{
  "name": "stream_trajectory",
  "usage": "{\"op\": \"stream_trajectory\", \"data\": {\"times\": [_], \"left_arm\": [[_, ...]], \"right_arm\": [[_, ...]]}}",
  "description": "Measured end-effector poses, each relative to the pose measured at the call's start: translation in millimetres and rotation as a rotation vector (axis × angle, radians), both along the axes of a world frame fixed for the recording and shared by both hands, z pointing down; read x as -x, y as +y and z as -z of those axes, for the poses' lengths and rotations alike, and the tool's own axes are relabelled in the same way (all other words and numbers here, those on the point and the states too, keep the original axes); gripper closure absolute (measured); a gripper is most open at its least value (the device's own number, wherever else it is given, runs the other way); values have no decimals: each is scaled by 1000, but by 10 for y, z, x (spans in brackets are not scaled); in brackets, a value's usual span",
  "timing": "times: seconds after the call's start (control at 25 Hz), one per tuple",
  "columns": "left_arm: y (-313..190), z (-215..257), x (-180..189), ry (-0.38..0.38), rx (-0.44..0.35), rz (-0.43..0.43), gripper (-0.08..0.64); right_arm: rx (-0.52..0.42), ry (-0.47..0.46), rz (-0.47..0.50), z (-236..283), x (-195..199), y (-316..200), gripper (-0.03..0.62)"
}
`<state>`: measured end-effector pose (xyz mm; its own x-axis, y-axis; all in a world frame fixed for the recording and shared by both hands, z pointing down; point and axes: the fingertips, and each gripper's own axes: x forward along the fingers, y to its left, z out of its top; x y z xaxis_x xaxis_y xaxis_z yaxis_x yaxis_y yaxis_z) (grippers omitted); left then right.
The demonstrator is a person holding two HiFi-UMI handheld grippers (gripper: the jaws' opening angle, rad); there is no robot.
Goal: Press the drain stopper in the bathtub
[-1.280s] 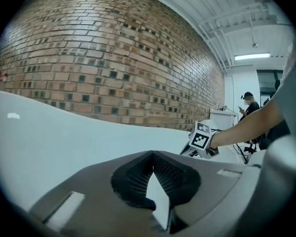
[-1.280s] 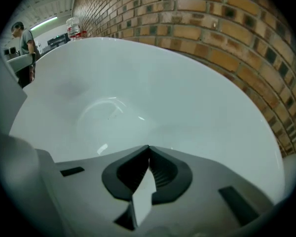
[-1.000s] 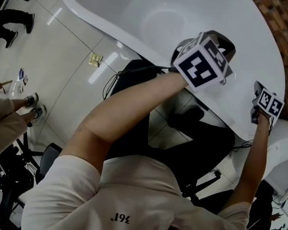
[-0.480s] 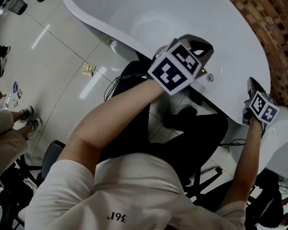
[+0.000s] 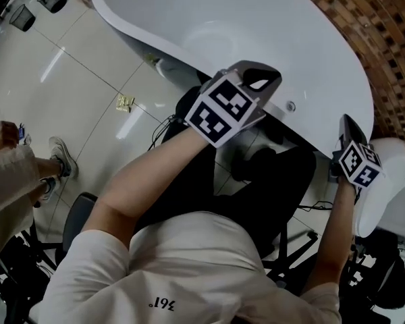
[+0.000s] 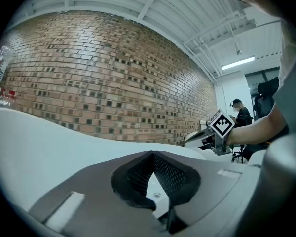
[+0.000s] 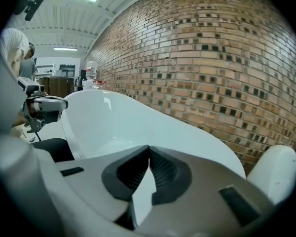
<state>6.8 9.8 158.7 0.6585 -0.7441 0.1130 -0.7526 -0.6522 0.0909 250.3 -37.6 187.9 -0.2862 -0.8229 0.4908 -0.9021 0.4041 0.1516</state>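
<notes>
Below the brick wall (image 5: 391, 32) the white bathtub (image 5: 290, 32) fills the upper frame, its drain stopper not discernible; we should find it, then press with the left gripper (image 5: 262, 79), jaws together and empty as on the right gripper (image 5: 343, 123).

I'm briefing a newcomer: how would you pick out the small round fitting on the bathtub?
Find the big white bathtub beside the brick wall. On its near rim, just right of the left gripper, sits a small round fitting, the only knob on that bare white edge.
</notes>
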Motion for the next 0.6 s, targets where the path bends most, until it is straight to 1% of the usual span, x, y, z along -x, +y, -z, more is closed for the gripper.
{"op": "stream_trajectory", "data": {"times": [0.12,0.28,0.4,0.6], "left_arm": [[111,-10,102,16,-11,4,554],[220,-98,343,14,-6,26,554],[262,-147,351,25,8,27,554],[312,-136,331,19,38,35,554]], "right_arm": [[-20,-24,-12,-10,30,117,575],[-26,-39,-19,-78,150,233,575],[-16,-45,-36,-112,102,338,575],[-14,-76,-54,-69,27,456,575]]}}
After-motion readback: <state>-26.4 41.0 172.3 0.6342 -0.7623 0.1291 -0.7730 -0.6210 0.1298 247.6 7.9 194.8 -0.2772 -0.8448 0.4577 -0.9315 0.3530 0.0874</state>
